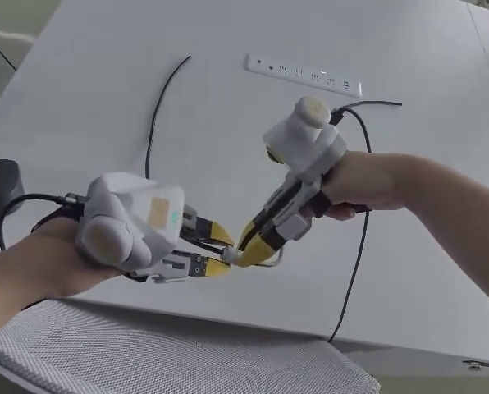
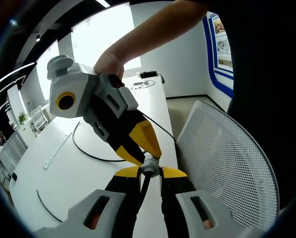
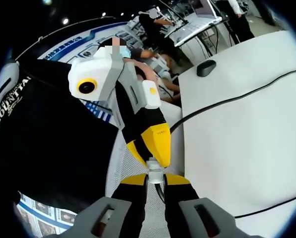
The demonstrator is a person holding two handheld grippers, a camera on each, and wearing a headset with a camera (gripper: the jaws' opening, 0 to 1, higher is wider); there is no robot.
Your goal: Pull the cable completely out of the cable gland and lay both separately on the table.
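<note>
White table point(image 1: 105, 90) spread below the work, with a power strip point(image 1: 303, 75) near its far edge, a dark mouse point(image 1: 0, 187) off to the left and a mesh chair point(image 1: 187, 357) at the near edge. Above that near edge the left gripper point(image 1: 220, 250) and the right gripper point(image 1: 251, 245) met tip to tip, held off the surface. Between their yellow tips sat the small pale cable gland point(image 1: 232, 258). In the left gripper view the jaws were drawn in to the gland's width and pinched it, with the black cable point(image 2: 144, 187) running back between them. In the right gripper view the jaws were likewise closed on the gland. Exactly which part each pair gripped was hard to make out; it seemed to be the gland's body.
</note>
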